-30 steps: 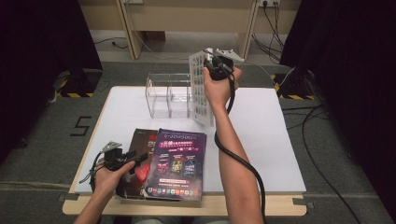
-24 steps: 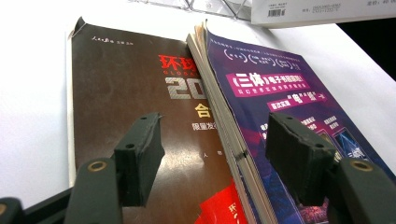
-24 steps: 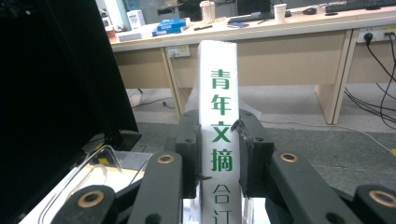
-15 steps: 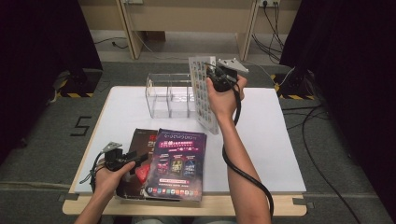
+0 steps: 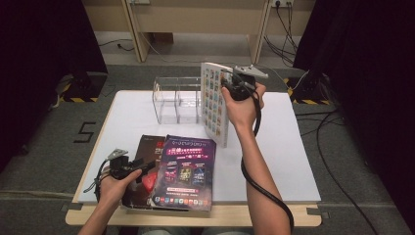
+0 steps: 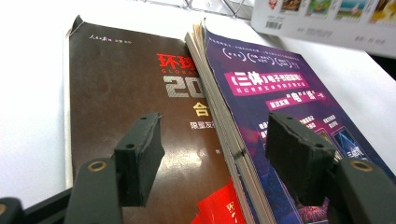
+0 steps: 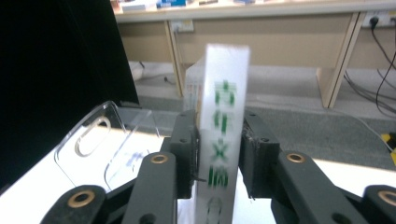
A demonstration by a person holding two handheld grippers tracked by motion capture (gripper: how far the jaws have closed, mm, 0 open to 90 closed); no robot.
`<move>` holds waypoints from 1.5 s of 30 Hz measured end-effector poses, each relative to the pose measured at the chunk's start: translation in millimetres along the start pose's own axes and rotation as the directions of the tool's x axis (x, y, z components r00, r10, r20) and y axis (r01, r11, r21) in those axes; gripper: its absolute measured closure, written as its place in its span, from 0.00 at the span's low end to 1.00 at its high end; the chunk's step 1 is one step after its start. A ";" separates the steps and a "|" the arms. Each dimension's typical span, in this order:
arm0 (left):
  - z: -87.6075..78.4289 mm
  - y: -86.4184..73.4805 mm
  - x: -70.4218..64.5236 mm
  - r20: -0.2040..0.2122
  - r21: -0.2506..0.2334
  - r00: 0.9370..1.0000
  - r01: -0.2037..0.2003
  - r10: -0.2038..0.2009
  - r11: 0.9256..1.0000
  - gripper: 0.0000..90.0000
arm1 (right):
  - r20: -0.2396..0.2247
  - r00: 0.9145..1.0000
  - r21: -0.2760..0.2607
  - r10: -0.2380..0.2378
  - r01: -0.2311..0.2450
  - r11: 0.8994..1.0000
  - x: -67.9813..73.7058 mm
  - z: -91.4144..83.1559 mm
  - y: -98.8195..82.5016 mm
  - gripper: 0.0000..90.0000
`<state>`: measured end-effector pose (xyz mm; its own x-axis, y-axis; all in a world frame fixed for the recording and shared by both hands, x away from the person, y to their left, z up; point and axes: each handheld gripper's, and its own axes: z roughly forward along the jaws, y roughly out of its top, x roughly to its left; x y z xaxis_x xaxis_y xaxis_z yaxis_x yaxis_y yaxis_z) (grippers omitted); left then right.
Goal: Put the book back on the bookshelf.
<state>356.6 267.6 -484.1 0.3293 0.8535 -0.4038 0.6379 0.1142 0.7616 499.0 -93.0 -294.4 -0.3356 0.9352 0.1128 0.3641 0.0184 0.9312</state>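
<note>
A white book stands by the clear box

We see the clear plastic box [image 5: 177, 99] on the table [image 5: 293, 147], and it looks empty to us. The right gripper [image 7: 218, 154] has its fingers around the thick white book [image 5: 215, 104], just opening. The left gripper [image 6: 215, 158], fingers apart, hovers over two shiny magazines [image 5: 185, 171].

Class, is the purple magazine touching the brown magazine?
Touching. The left gripper view shows the purple magazine lying partly on the brown magazine, page edges on its cover.
</note>
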 end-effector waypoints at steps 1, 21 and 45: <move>0.2 -0.1 -0.1 0.000 0.001 1.000 -0.001 0.001 1.000 0.40 | 0.001 1.000 0.015 0.002 -0.002 1.000 -1.9 0.4 -1.6 0.75; 2.0 -0.7 -3.2 0.003 0.007 1.000 -0.006 0.006 1.000 0.40 | -0.099 0.989 0.120 0.108 -0.096 0.988 -12.7 -1.7 -14.1 0.70; 0.2 -0.2 -0.9 0.005 -0.001 1.000 0.001 -0.001 1.000 0.40 | -0.110 0.986 0.101 0.123 -0.112 0.989 14.5 17.5 5.6 0.82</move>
<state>356.3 266.7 -484.0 0.3323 0.8508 -0.4072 0.6376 0.1155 0.7616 511.4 -73.1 -293.6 -0.3821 0.8856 0.2639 0.4855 -0.0506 0.8727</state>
